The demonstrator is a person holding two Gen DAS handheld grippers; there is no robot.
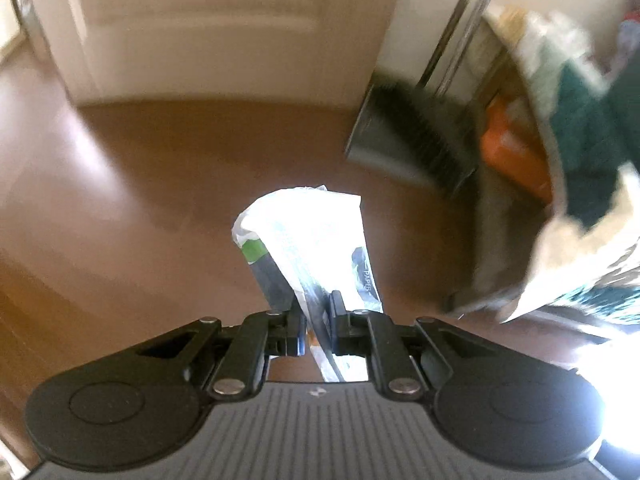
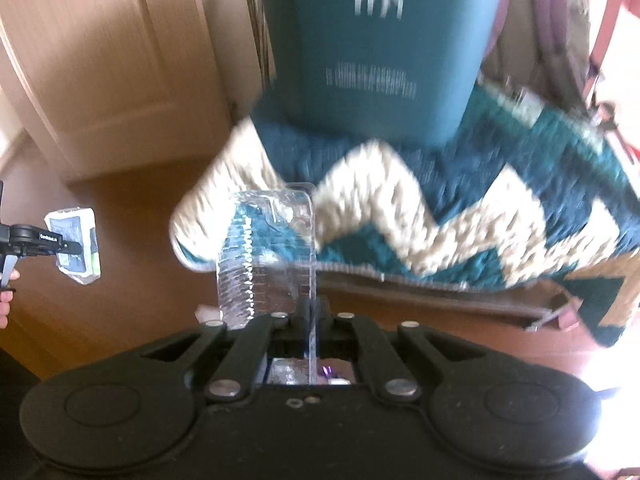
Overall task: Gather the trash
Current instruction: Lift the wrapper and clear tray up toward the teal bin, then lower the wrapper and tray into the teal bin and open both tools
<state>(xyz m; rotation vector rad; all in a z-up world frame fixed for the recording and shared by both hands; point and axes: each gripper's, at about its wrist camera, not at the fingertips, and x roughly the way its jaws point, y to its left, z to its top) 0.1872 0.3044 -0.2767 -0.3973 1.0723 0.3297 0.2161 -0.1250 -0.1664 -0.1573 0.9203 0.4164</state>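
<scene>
Above the wood floor, left tool pinching a paper wrapper, right tool pinching clear plastic packaging

A brown wooden floor carries everything here, and it shows glare patches in both wrist views. With the teal-and-cream zigzag rug as landmark: a teal bin with white print stands on the rug's far part, and a white panelled door meets the floor beyond the rug's left end. In the left wrist view a dark dustpan with a bristle brush sits on the floor just beside the rug's edge.
</scene>
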